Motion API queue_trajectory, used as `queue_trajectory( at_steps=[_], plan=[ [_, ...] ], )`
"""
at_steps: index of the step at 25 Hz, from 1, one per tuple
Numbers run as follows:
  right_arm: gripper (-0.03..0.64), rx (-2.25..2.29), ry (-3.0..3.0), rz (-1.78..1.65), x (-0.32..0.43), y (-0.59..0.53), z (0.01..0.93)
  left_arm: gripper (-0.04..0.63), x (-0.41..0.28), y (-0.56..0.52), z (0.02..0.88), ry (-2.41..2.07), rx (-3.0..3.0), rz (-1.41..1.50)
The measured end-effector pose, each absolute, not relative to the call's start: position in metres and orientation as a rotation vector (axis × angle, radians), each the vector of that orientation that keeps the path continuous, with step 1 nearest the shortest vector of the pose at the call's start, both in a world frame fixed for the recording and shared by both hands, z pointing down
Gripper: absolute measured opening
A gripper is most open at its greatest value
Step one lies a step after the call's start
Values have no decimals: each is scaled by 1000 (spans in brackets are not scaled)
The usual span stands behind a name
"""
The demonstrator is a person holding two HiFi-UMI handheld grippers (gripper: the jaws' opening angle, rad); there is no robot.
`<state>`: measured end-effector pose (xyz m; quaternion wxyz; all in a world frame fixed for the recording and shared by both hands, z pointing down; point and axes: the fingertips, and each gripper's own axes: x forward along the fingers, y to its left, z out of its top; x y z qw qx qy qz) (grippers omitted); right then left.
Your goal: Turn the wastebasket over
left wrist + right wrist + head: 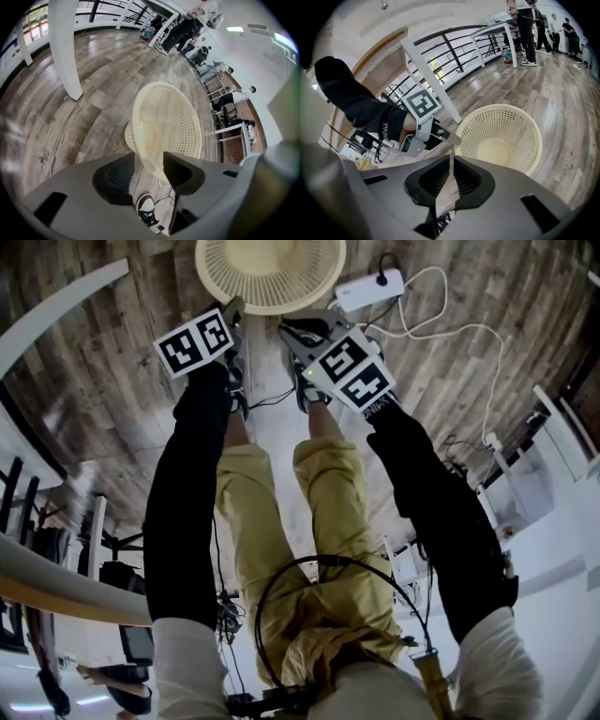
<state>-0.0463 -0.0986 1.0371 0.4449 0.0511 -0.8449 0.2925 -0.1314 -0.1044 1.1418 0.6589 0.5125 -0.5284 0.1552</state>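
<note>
**Wood-plank floor (112, 371) (one).** It fills the scene in all three views.

**Wastebasket (270, 273) (one).** A cream, perforated plastic basket stands upright on the floor at the far edge of the head view, with its open mouth facing up. It is just beyond both grippers, and its interior is bare in the right gripper view (501, 136).

**Grippers (two), each carrying one marker cube.**
- The left gripper (233, 313) reaches the near left part of the basket's rim. Its jaws stand wide apart (147, 171), and the near rim of the wastebasket (164, 126) shows in the gap between them. No view makes clear whether either pad touches the rim.
- The right gripper (300, 336) hangs just near of the rim, on the right. Its jaws (451, 176) are drawn together to a thin slit with nothing between them.
- The left marker cube (197, 338) and the right marker cube (354, 369) both face the head camera.

**Power strip (368, 289) (one).** It is white and lies on the floor just right of the basket. One white cable (441, 329) loops away from it to the right.

**Shoe (147, 211) (one in the left gripper view).** It is black and white and lies on the floor below the spread jaws.
</note>
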Motion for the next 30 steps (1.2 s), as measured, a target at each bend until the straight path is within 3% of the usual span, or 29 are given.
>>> queue_trajectory(
  at_steps=[3, 5, 11, 24, 30],
  plan=[
    [25, 115, -2098, 736, -44, -94, 1039, 175, -129, -103, 1157, -1187, 1099, 342],
    [25, 113, -2097, 742, -42, -93, 1040, 112, -125, -103, 1160, -1157, 1071, 320],
    [25, 122, -2104, 753, -45, -94, 1029, 47, -147, -117, 1140, -1200, 1038, 211],
    [25, 181, -2138, 716, -44, -107, 1008, 41, -166, -147, 1083, -1336, 1507, 894],
    [25, 343, -2095, 775, -23, -112, 1022, 41, -140, -128, 1091, -1235, 1700, 1172]
  ],
)
